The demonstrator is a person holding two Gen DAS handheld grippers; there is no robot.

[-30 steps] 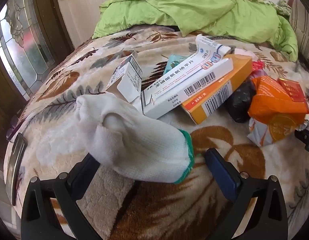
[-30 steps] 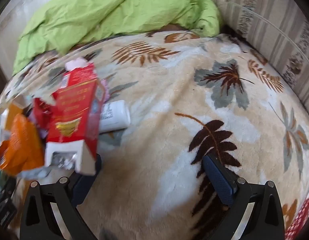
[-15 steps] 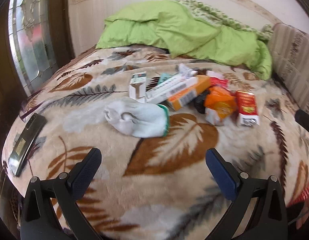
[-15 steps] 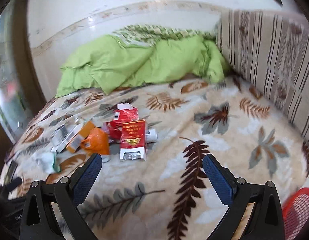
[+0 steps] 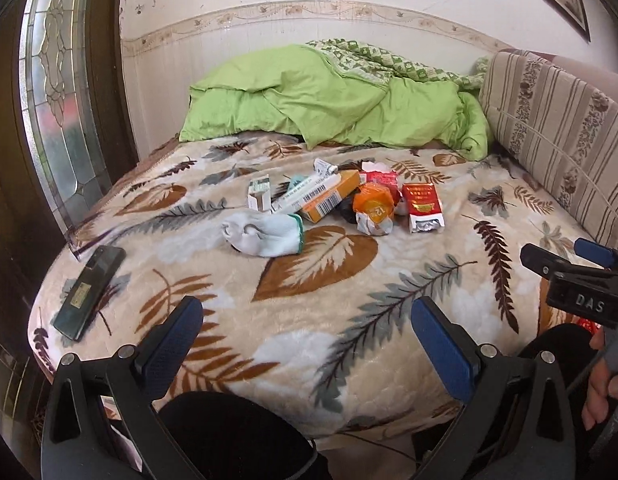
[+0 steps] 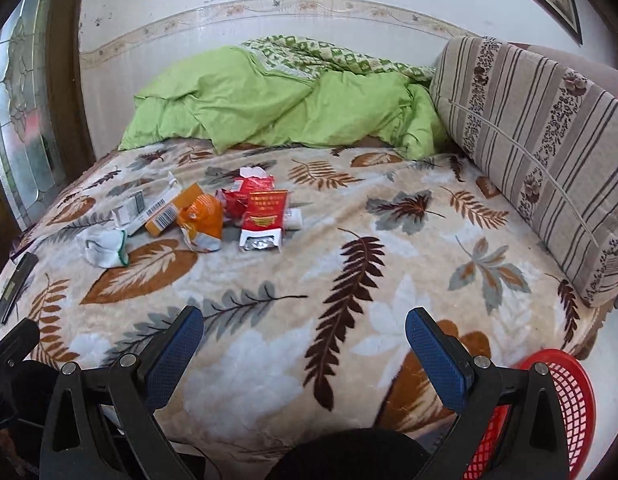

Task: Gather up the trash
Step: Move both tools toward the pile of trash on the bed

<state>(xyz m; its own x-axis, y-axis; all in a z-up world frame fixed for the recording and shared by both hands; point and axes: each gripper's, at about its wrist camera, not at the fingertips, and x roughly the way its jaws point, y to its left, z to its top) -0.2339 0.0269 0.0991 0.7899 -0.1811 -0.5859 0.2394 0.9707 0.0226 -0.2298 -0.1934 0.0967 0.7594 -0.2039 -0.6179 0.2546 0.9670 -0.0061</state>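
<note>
Now both wide open, empty: left claw (image 5: 307,334), right claw (image 6: 305,342).

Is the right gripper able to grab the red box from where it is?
Probably, once it moves forward. The right gripper is open and empty, with only bare blanket before the red box.

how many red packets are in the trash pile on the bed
2. An upright red carton with its torn end toward the camera sits at the pile's right edge; a crumpled red wrapper lies just behind it. Others may be hidden under the pile.
</note>
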